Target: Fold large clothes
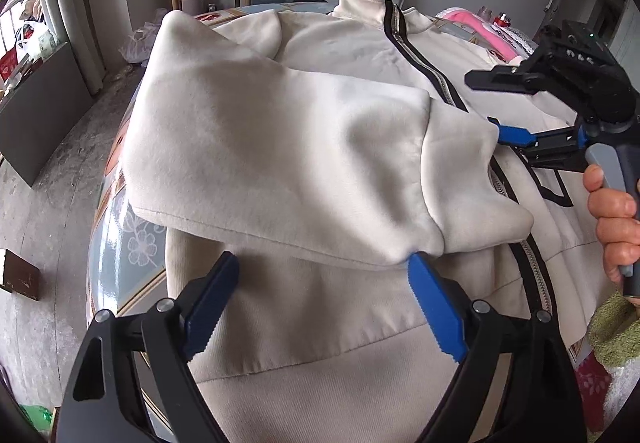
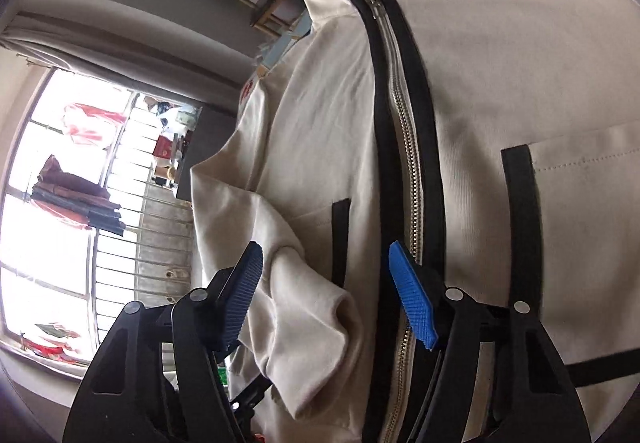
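Grey walls and a bright window frame the desk (image 1: 116, 203), where the cream jacket (image 1: 328, 55) lies zipped, one sleeve (image 1: 280, 163) folded across the zipper (image 2: 404, 147). Left claw (image 1: 320, 307) gapes empty; right claw (image 2: 326, 299) straddles the cuff (image 2: 320, 327), not pinching. Most folds remain.

Daylight floods in from the barred window (image 2: 60, 203), which is blown out to plain white in the right wrist view, so the wall around it goes dim. The cream jacket (image 1: 280, 147) is softly lit, with gentle grey shadows in its folds and under the folded sleeve. The glossy bench (image 1: 120, 227) catches pale glare. Both views bulge like a fishbowl, with straight lines bending and black corners. Slight blur softens the right wrist view.
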Demonstrator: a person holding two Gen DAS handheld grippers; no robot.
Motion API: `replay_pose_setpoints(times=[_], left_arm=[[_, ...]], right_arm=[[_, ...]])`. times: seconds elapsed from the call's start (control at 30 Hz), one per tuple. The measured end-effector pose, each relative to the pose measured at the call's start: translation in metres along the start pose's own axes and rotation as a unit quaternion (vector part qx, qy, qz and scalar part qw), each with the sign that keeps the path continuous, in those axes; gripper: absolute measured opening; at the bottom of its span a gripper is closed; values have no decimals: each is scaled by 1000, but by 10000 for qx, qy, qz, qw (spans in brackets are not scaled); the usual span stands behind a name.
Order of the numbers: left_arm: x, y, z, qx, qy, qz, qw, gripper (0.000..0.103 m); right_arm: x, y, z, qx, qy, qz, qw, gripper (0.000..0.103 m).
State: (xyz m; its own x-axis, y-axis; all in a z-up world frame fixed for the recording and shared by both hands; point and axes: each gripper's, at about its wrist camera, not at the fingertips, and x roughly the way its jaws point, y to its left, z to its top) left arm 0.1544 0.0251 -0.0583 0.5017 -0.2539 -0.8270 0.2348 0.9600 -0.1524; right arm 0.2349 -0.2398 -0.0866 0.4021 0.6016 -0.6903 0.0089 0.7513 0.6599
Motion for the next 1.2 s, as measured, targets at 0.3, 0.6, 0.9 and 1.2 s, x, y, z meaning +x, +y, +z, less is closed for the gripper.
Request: replay_pose_setpoints(times=[0.3,0.6,0.9,1.2], left_arm=[[-2,8,-1,-65,-44,-210,9997,85],[-9,32,3,-630,-91,-347,9974,85],[-26,53,25,-976,-371,78,9945,85],[8,66,71,-799,-226,1051,9910,85]], right_arm=[[8,3,-27,-314,321,-61,9990,27],[-55,35,20,-918,-814,-90,9924,4],[-99,-40,79,-205,-1401,-462,9889,4],[-120,-69,96,57,-1522,-670,9861,4]])
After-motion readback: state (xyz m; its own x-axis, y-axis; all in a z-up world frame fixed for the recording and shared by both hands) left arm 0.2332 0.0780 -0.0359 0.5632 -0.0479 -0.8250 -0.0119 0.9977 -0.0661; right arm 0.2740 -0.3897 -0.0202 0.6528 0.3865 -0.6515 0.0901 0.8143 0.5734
